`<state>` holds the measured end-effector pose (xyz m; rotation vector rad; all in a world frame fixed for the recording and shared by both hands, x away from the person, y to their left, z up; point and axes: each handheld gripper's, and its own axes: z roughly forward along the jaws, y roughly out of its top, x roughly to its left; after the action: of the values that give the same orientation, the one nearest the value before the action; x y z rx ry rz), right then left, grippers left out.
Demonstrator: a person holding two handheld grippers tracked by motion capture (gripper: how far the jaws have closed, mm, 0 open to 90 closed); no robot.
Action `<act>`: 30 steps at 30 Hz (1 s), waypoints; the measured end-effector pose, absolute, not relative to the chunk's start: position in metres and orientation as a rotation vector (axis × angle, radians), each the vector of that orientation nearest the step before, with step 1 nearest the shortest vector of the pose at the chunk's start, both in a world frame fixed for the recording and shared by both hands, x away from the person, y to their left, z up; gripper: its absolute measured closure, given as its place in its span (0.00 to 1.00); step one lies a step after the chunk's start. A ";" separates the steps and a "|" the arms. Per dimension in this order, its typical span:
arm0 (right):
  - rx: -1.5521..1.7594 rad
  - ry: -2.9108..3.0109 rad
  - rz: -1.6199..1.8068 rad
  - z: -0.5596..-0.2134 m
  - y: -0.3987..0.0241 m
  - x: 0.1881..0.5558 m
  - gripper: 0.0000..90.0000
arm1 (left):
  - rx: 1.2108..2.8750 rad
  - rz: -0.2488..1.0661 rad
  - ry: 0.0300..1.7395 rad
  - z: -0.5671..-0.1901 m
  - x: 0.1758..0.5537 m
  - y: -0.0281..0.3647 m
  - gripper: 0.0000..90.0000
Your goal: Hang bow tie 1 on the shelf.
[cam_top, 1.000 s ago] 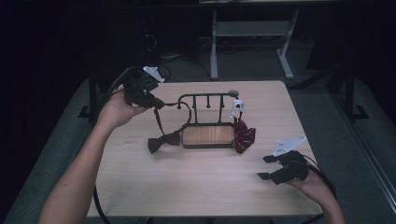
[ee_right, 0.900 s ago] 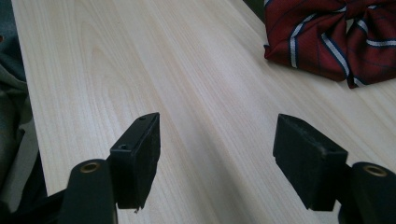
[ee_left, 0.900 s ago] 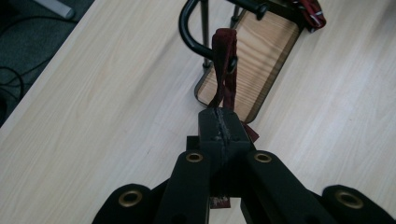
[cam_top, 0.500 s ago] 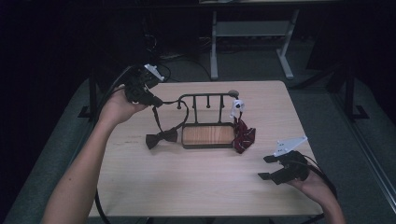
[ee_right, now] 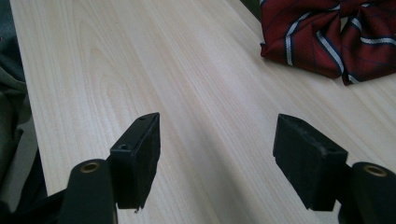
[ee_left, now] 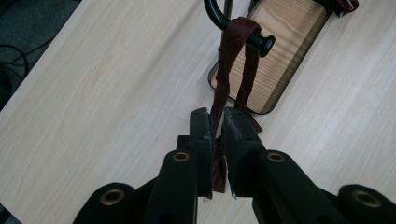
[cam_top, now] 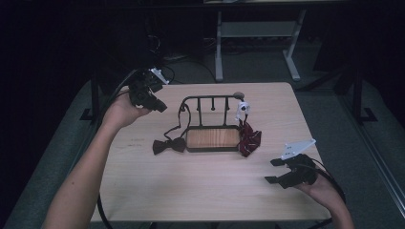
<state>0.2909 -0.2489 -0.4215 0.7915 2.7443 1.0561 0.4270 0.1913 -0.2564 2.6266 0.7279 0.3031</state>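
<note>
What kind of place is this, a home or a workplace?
Probably a lab or workshop set up for recording, not a home: a bare wooden table on grey carpet, a white-framed workbench behind in a dark room, and a cabled hand-held gripper in each hand.

R gripper [ee_right: 217, 154] jaws wide apart over table [ee_right: 140, 60]; striped bow tie [ee_right: 336, 32] far side.

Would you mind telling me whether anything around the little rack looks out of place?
Both bow ties lie on the table rather than hanging: the dark bow tie left of the rack, its strap looped over the rack's end peg and pinched in the left claw; the striped bow tie right.
</note>
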 end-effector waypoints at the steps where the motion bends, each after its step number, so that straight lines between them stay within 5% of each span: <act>1: 0.789 2.743 1.057 -0.422 -0.249 0.291 0.35 | 2.628 0.299 0.725 -0.257 0.427 0.192 0.90; 30: 0.831 2.712 1.058 -0.419 -0.259 0.294 0.35 | 2.622 0.246 0.660 -0.269 0.401 0.207 0.81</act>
<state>0.2935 -0.2585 -0.4192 0.8311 2.7122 1.0579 0.4005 0.2068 -0.2690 2.6218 0.6597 0.2465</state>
